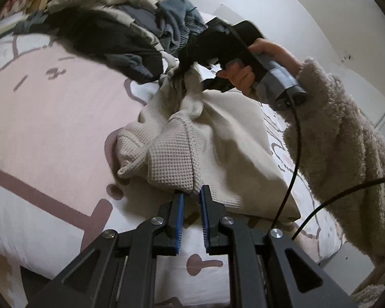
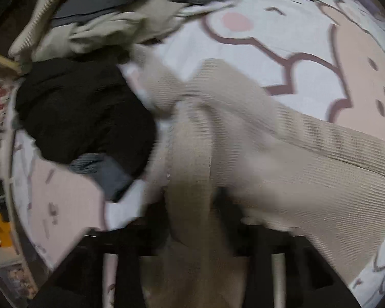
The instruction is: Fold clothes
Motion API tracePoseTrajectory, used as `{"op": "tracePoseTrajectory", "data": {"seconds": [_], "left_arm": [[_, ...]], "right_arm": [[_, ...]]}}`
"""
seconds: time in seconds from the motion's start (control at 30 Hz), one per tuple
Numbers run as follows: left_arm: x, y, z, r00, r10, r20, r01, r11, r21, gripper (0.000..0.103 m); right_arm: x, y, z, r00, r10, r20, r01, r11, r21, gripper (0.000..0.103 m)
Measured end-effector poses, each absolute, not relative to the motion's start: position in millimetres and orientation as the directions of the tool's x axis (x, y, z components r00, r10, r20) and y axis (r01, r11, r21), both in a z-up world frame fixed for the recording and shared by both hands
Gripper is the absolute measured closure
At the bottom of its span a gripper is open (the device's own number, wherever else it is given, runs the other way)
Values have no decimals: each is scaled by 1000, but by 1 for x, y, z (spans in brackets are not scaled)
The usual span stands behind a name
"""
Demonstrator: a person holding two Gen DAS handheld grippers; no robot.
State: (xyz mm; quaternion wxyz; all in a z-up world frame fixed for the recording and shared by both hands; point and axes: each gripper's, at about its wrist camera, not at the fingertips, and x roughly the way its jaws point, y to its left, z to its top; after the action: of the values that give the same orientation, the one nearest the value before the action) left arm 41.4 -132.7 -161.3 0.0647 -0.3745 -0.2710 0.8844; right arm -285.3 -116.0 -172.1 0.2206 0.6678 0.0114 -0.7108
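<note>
Beige waffle-knit garment lies bunched on the pink-and-white bedspread, its long axis running from the left gripper up toward the right gripper. Left jaws pinch its near hem, nearly closed. Right jaws look parted, blurred, cloth between them. Dark clothes pile sits behind.

We count two grippers, one hand and one beige waffle garment. We see one clothes pile on one bed.
</note>
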Motion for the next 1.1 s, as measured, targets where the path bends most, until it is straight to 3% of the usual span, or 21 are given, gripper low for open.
{"op": "tracePoseTrajectory", "data": {"seconds": [0.07, 0.17, 0.33, 0.43, 0.6, 0.7, 0.83, 0.93, 1.0, 1.1], "left_arm": [[41, -135, -160, -714, 324, -620, 92, -835, -543, 88], [37, -139, -157, -723, 331, -606, 105, -815, -570, 76], [30, -146, -152, -736, 318, -597, 138, -794, -592, 76], [26, -153, -156, -720, 312, -619, 178, -780, -600, 81], [31, -157, -170, -685, 281, -673, 234, -790, -567, 84], [38, -157, -173, -677, 262, -688, 249, -798, -549, 84], [40, -156, -175, -668, 236, -705, 258, -816, -517, 84], [44, -156, -170, -664, 204, -719, 275, -828, -488, 84], [47, -161, -167, -665, 203, -719, 290, -817, -499, 84], [52, -167, -156, -668, 144, -730, 326, -826, -460, 78]], "right_arm": [[-282, -123, -163, -15, -322, -947, 353, -888, 296, 22], [-275, -128, -141, 18, -441, -897, 385, -825, 413, 22], [-264, -99, -84, -60, -618, -784, 416, -729, 544, 22], [-260, -79, -74, -176, -546, -819, 419, -795, 439, 23], [-251, -50, -95, -348, -276, -896, 417, -901, 116, 59], [-250, -58, -129, -322, -215, -922, 453, -890, 50, 66], [-259, -99, -164, -277, -197, -940, 501, -865, 34, 67], [-268, -135, -183, -301, -110, -947, 511, -857, -63, 66], [-269, -155, -182, -351, -80, -933, 548, -826, -135, 67], [-274, -157, -175, -336, -90, -938, 565, -816, -124, 67]]}}
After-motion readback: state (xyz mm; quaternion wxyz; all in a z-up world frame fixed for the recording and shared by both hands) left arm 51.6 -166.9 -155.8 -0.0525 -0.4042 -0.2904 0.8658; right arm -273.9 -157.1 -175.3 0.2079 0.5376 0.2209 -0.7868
